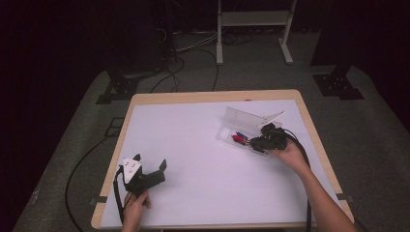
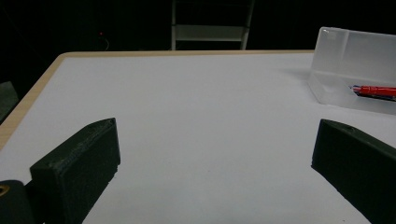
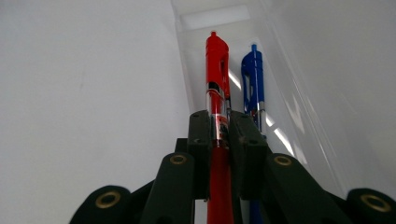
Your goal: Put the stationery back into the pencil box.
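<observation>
We hold the red pen [image 3: 217, 70] in our right gripper [image 3: 219, 126], whose jaws are closed narrow on its barrel. The pen's long axis runs along the clear plastic case [image 1: 232, 118], and it sits low inside the case, just beside the blue pen [image 3: 252, 79]. The case walls are close on both sides. Our left gripper [image 1: 150, 164] rests wide and empty, well apart from the case, over the bare white table [image 1: 193, 145].

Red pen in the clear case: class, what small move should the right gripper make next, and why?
Probably lift it straight up. The right gripper is shut on the red pen, which lies close beside the blue pen within the clear case.
</observation>
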Demonstrator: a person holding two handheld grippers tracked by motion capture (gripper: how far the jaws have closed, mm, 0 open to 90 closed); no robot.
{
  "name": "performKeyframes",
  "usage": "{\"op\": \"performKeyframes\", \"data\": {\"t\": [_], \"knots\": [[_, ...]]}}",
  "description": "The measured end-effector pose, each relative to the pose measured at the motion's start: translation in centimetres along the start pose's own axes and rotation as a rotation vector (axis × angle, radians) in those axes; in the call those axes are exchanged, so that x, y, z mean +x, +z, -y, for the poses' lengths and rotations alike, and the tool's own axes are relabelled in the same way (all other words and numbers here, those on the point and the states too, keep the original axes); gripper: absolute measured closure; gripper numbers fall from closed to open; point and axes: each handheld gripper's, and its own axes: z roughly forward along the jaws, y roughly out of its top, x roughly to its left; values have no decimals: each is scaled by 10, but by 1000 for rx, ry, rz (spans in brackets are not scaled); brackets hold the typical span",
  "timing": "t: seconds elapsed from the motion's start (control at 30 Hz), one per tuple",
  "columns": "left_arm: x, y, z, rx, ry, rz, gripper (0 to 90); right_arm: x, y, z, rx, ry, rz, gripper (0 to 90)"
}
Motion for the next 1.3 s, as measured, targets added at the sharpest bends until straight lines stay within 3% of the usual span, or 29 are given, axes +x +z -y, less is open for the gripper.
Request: {"op": "performKeyframes", "data": {"t": [0.3, 0.33, 0.5, 0.83, 1.3], "knots": [[0, 0, 0, 1, 1, -2, 3, -8, 6, 2, 22, 16, 22, 753], [0, 0, 0, 0, 0, -2, 4, -9, 6, 3, 17, 23, 19, 679], [0, 0, 0, -1, -2, -2, 4, -10, -3, 7, -10, 53, -13, 545], [-1, -1, 0, -2, 0, 0, 4, 4, -32, 28, -91, 53, -45, 484], [-1, -1, 0, -3, 1, 1, 4, 22, -52, 45, -101, 16, -74, 416]]}}
